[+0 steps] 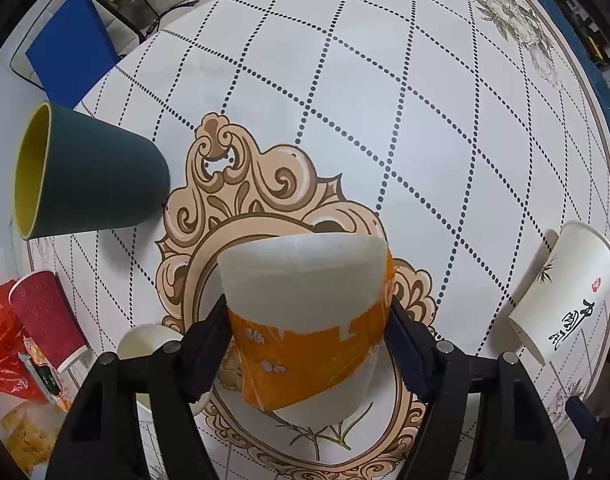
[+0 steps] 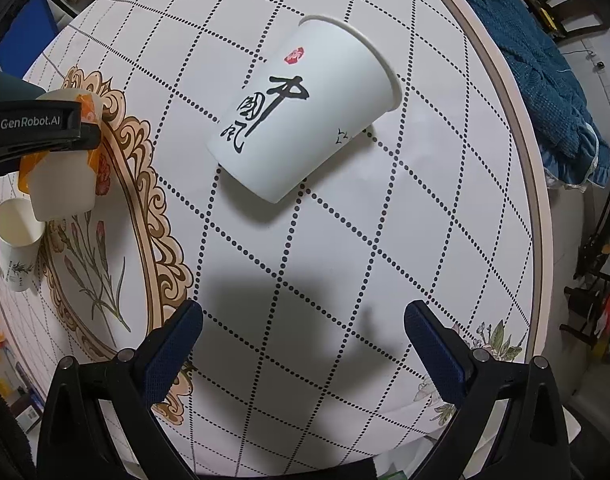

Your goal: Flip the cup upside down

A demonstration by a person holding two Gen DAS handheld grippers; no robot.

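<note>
My left gripper (image 1: 309, 344) is shut on a white cup with a torn orange label (image 1: 305, 312), its fingers (image 1: 207, 352) pressing both sides; the cup's flat base points up and away from me, over the table's ornate frame print. In the right wrist view the same cup (image 2: 61, 184) stands mouth down at the left, held by the left gripper (image 2: 41, 128). My right gripper (image 2: 303, 344) is open and empty above the table, short of a white paper cup with black calligraphy (image 2: 301, 108) lying on its side; that cup also shows in the left wrist view (image 1: 565, 292).
A dark teal cup with yellow inside (image 1: 89, 176) lies on its side at left. A red ribbed cup (image 1: 45, 316) and a red plastic bag (image 1: 5, 344) sit at lower left. A small white cup (image 2: 15, 240) stands upright. The round table's rim (image 2: 517, 152) curves at right, blue cloth (image 2: 545, 72) beyond.
</note>
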